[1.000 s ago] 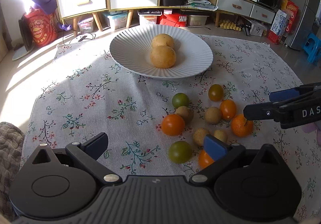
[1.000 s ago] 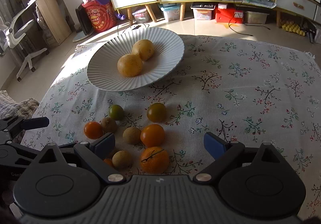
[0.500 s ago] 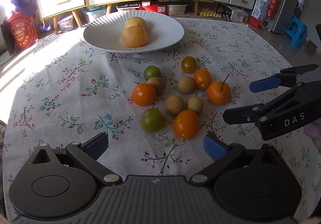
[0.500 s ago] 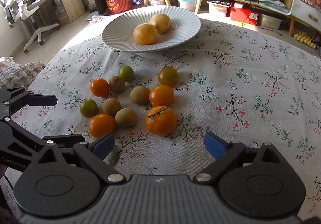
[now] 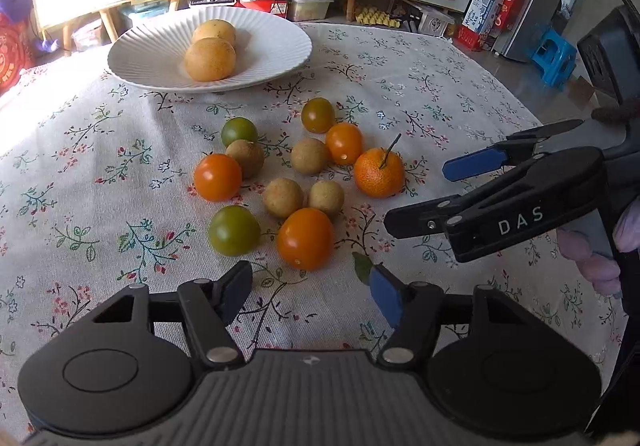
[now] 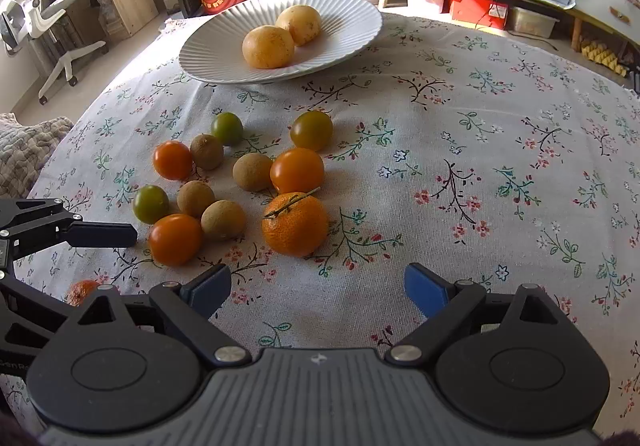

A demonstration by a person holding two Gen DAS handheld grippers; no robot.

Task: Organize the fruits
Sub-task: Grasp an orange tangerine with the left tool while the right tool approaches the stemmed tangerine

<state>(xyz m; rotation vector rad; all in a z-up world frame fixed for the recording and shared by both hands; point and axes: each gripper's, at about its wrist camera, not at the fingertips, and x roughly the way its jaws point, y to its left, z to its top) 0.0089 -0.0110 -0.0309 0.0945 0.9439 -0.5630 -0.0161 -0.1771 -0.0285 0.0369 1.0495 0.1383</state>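
Observation:
A white ribbed plate at the back of the floral cloth holds two yellow round fruits. In front of it lies a loose cluster of orange and green tomatoes, brown longans and a stemmed mandarin. My left gripper is closing, with nothing between its jaws. An orange tomato lies just beyond its fingertips. My right gripper stands open and empty, and the mandarin sits a little ahead of it. A finger of the left gripper enters the right wrist view beside the orange tomato.
A green leaf lies on the cloth by my left gripper's right pad. Another orange fruit peeks out, half hidden under the left gripper. The cloth's right half is bare. Shelves, boxes and an office chair stand beyond the table.
Both grippers have come nearer and lower toward the fruit cluster, which now fills more of each view. My left gripper's jaws have narrowed. The right gripper's jaws stay wide.

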